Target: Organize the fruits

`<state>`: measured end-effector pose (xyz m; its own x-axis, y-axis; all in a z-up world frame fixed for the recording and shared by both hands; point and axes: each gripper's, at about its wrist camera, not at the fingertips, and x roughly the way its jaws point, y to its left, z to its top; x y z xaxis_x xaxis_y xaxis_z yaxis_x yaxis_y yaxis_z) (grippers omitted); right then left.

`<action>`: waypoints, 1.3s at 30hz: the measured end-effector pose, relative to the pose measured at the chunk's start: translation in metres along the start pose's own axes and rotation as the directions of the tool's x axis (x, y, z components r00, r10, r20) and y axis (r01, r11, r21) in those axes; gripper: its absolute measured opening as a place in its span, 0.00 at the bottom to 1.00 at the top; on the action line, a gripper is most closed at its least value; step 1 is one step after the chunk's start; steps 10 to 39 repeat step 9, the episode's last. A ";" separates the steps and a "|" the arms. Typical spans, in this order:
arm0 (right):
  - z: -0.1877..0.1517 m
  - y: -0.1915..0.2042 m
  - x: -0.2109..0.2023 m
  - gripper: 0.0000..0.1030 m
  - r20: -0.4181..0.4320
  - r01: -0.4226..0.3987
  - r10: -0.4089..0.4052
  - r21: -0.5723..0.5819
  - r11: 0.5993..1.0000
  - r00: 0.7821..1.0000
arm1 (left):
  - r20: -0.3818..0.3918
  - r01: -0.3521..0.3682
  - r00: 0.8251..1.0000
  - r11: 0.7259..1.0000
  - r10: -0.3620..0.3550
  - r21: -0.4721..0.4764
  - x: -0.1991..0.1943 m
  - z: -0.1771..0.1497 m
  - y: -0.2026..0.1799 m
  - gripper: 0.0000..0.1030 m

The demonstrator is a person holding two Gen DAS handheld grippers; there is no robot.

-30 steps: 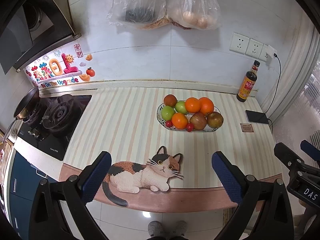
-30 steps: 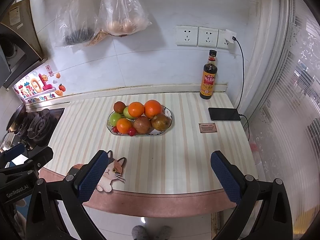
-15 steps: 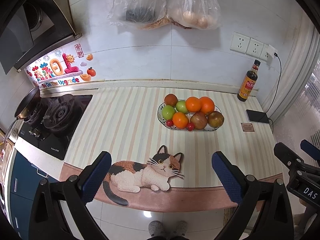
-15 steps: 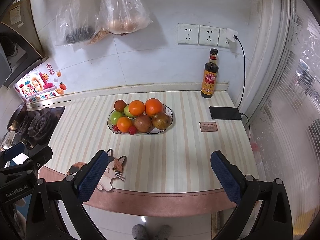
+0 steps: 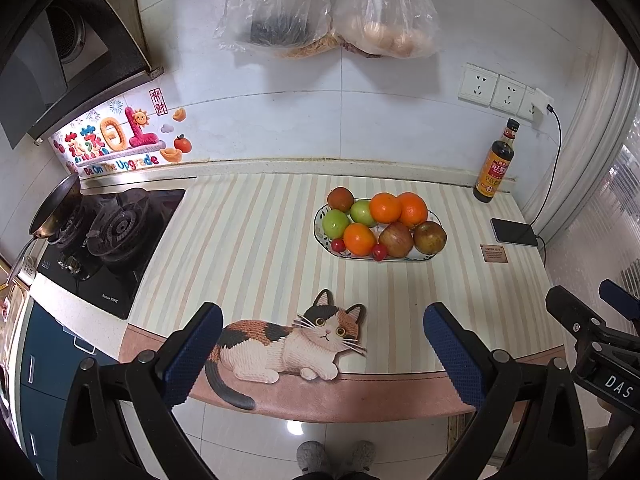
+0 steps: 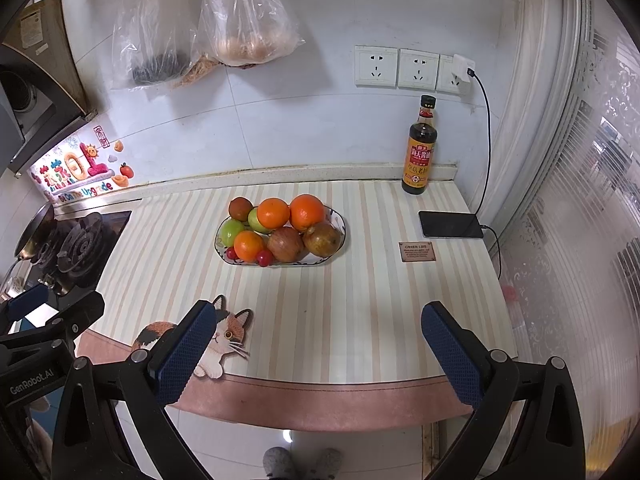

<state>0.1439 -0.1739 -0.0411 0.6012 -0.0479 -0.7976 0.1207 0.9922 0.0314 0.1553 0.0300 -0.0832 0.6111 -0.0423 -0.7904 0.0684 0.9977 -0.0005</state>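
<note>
An oval patterned plate sits mid-counter, piled with fruit. On it are three oranges, two green apples, a red apple, two brownish fruits and small red fruits. My left gripper hovers over the counter's front edge, well short of the plate, open and empty. My right gripper is held the same way to its right, also open with nothing between its blue pads.
A cat-shaped mat lies at the front edge. A soy sauce bottle stands at the back right, with a charging phone and a small brown plaque nearby. A gas stove with a pan is at the left. Plastic bags hang on the wall.
Both views drift only slightly. The grippers stay open and the fruit has not moved.
</note>
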 end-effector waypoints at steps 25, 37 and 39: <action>-0.003 -0.001 0.001 1.00 -0.004 -0.011 0.011 -0.001 1.000 1.000 | 0.014 -0.002 1.000 1.000 0.002 -0.011 -0.006 -0.006 -0.001 1.00; -0.003 -0.001 0.001 1.00 -0.004 -0.011 0.011 -0.001 1.000 1.000 | 0.014 -0.002 1.000 1.000 0.002 -0.011 -0.006 -0.006 -0.001 1.00; -0.003 -0.001 0.001 1.00 -0.004 -0.011 0.011 -0.001 1.000 1.000 | 0.014 -0.002 1.000 1.000 0.002 -0.011 -0.006 -0.006 -0.001 1.00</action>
